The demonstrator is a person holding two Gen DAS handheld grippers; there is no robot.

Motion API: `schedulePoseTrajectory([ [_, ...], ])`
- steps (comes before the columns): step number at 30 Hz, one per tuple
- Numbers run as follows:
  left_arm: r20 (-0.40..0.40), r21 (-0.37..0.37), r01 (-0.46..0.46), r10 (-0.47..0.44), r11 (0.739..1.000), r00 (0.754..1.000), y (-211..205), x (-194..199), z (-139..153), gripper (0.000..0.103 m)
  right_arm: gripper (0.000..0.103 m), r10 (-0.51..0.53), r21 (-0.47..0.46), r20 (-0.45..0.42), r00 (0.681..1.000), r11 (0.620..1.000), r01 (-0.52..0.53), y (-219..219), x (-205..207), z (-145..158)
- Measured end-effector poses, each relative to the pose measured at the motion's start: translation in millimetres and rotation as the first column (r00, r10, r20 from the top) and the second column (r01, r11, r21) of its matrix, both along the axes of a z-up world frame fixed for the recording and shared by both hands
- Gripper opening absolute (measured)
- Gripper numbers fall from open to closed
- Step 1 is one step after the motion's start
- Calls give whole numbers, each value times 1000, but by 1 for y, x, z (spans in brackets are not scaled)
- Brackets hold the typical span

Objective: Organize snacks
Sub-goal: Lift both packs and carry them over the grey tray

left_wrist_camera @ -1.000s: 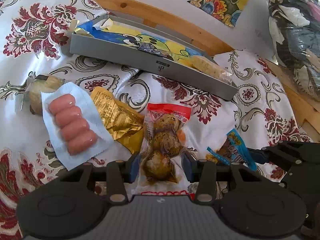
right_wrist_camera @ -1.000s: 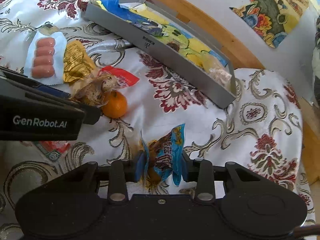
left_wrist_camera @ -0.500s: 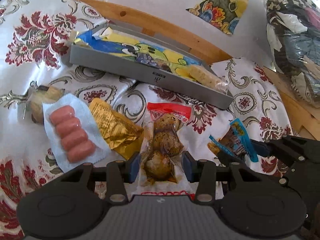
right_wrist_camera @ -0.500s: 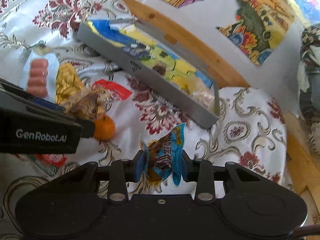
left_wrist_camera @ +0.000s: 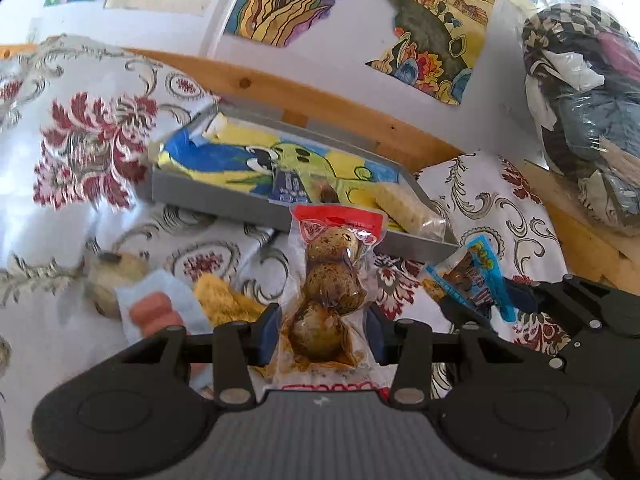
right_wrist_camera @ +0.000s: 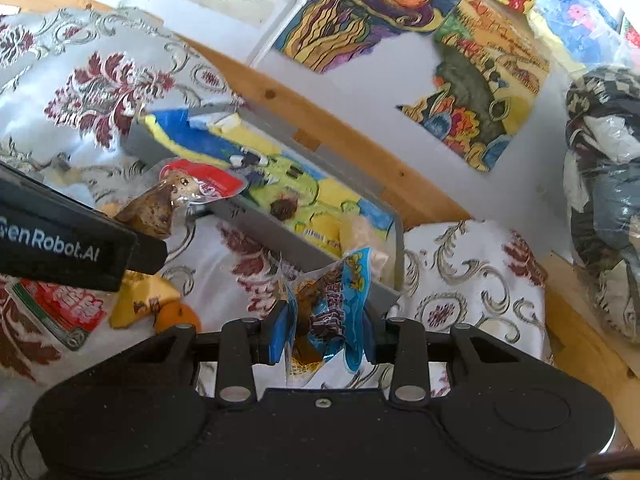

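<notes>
My left gripper [left_wrist_camera: 322, 338] is shut on a clear egg packet [left_wrist_camera: 332, 280] with a red top, held up off the cloth just in front of the grey tray [left_wrist_camera: 224, 204]. My right gripper [right_wrist_camera: 324, 336] is shut on a small blue snack packet [right_wrist_camera: 336, 304], raised near the tray's right corner [right_wrist_camera: 384, 296]. The tray holds a blue-and-yellow cartoon bag [left_wrist_camera: 248, 160] and a pale snack bar [left_wrist_camera: 408, 208]. The right view shows the egg packet [right_wrist_camera: 176, 196] at the left with the left gripper's body [right_wrist_camera: 60, 236]. The blue packet [left_wrist_camera: 472, 276] also shows in the left view.
On the floral cloth [left_wrist_camera: 80, 152] lie a sausage pack [left_wrist_camera: 156, 312], a yellow foil packet [left_wrist_camera: 224, 300] and a round bun [left_wrist_camera: 112, 276]. An orange [right_wrist_camera: 176, 316] and a red-green packet [right_wrist_camera: 60, 308] lie at lower left. A wooden frame [right_wrist_camera: 320, 120] and bagged clothes [right_wrist_camera: 600, 180] border the area.
Both grippers have lifted their packets off the cloth and moved toward the grey tray, tilting up so the wall pictures come into view.
</notes>
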State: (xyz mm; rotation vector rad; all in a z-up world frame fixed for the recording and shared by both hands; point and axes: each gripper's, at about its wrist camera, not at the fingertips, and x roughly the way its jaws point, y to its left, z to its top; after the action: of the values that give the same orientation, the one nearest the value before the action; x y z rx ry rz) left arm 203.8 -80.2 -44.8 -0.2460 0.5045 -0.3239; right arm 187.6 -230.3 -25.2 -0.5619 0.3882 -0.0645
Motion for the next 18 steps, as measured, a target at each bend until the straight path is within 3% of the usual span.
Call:
schedulePoseTrajectory([
  [8, 60, 71, -58, 54, 996, 997, -5, 17, 30, 48, 38, 11, 49, 117, 993, 999, -17, -1, 17, 23],
  [18, 90, 123, -153, 143, 980, 986, -6, 72, 63, 48, 39, 35, 86, 205, 978, 995, -54, 2, 67, 32],
])
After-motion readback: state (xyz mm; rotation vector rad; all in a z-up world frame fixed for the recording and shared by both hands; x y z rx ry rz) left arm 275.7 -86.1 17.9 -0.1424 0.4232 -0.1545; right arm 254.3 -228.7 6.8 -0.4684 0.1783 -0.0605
